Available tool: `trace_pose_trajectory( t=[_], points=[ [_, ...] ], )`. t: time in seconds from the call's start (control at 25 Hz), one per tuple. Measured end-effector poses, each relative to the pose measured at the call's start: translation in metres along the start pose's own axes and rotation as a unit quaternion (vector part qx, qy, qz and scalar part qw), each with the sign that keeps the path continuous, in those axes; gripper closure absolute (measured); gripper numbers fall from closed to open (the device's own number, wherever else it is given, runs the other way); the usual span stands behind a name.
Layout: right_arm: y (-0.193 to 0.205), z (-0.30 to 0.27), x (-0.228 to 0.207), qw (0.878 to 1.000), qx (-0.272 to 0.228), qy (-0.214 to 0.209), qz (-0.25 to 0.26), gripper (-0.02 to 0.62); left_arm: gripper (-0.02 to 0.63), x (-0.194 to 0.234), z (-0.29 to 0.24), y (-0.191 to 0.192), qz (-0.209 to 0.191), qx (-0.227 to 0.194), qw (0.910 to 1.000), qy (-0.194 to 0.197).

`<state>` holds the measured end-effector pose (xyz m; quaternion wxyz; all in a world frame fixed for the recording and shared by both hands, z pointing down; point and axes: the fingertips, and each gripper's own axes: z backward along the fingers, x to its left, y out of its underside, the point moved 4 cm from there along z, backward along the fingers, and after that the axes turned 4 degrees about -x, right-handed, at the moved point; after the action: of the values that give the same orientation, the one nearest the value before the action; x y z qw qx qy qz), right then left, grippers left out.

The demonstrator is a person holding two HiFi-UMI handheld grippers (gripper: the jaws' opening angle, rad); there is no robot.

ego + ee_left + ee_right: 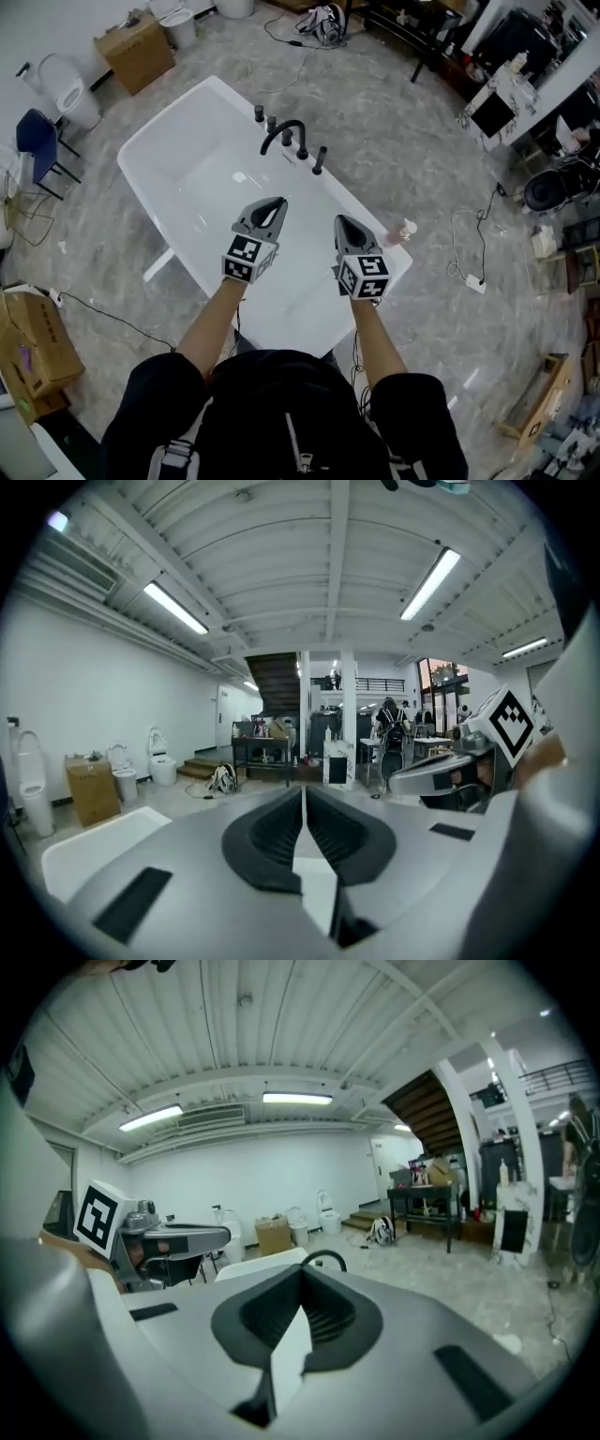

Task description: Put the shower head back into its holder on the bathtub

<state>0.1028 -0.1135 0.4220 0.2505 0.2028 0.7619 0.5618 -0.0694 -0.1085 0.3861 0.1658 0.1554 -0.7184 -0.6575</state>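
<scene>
The white bathtub (164,155) stands on the grey floor in the head view. A black curved faucet (283,134) and a row of black fittings sit on its far rim; the tallest upright piece (319,159) stands at the row's right end, and I cannot tell whether it is the shower head. My left gripper (278,202) and right gripper (339,221) hang side by side above the tub, both shut and empty. In the left gripper view the jaws (303,794) are pressed together, pointing across the room. The right gripper (302,1274) is likewise shut, with the faucet arc (324,1258) just beyond.
A small pink and white object (404,230) lies by the tub's right rim. Cardboard boxes (136,49), toilets (67,89) and a blue chair (36,141) line the left side. Cables and a power strip (473,281) lie on the floor at right. Tables stand at the back.
</scene>
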Motion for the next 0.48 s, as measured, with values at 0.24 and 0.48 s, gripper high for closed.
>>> trace_pose_trajectory(
  t=[0.24,0.48],
  points=[
    [-0.069,0.000,0.013,0.997,-0.067,-0.012,0.028,0.588,0.572,0.007,-0.005,-0.054,-0.007,-0.037,0.9993,-0.003],
    [-0.071,0.004,0.021,0.997,-0.077,-0.016,0.023,0.588,0.572,0.009,0.003,-0.067,-0.005,-0.053,0.9984,-0.019]
  ],
)
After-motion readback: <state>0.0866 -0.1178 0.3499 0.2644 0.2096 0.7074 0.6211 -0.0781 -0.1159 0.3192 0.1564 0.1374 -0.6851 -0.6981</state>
